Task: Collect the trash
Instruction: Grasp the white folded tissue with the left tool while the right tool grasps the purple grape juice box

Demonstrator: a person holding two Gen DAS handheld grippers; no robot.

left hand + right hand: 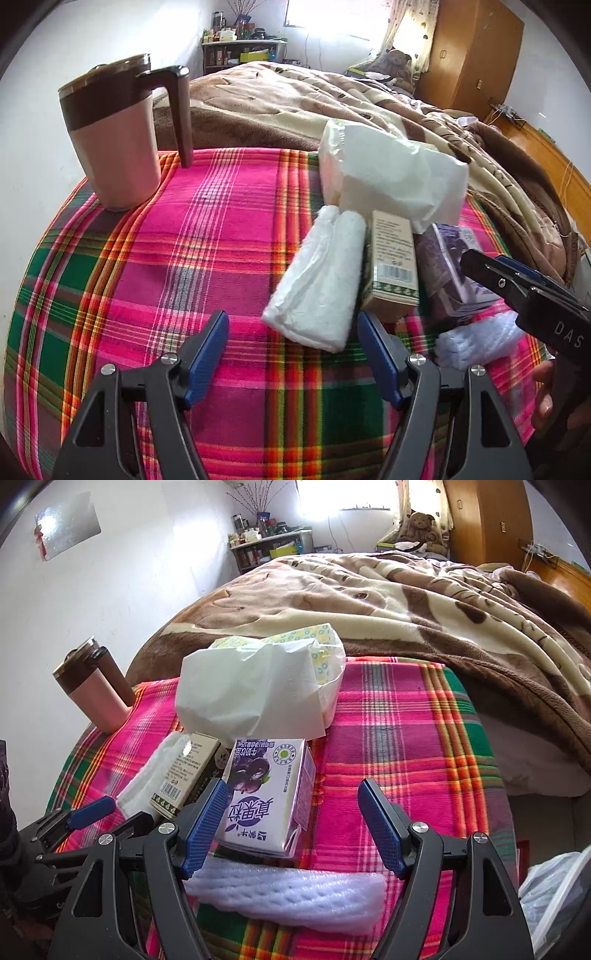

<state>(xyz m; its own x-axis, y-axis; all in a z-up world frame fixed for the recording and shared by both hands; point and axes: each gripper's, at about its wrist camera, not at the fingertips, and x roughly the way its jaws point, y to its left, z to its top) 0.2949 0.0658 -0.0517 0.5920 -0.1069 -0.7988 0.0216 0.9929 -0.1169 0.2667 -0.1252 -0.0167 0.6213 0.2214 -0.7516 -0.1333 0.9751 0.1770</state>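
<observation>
The step in hand looked like the reach for the first piece of trash, with nothing yet picked up. The right gripper (291, 825) hung with its jaws spread wide and empty over the near edge of the table (406, 731), which wore a plaid cloth. The purple juice carton (266, 797) lay partly between those jaws, its left side close to or touching the left pad, and the white foam sleeve (284, 901) lay just nearer, under the gripper. The left gripper (293, 354) was likewise released and empty, aimed at the folded white tissue (321, 288), with the small tan box (393, 266) just to the right of it. The tissue pack (388, 173) sat farther back, and the lidded mug (114, 136) stood at the far left. Judging from this, the next move called for centring the right jaws on the carton, closing gently so it did not crush, and carrying it to the white bag (554, 893) at the right.
</observation>
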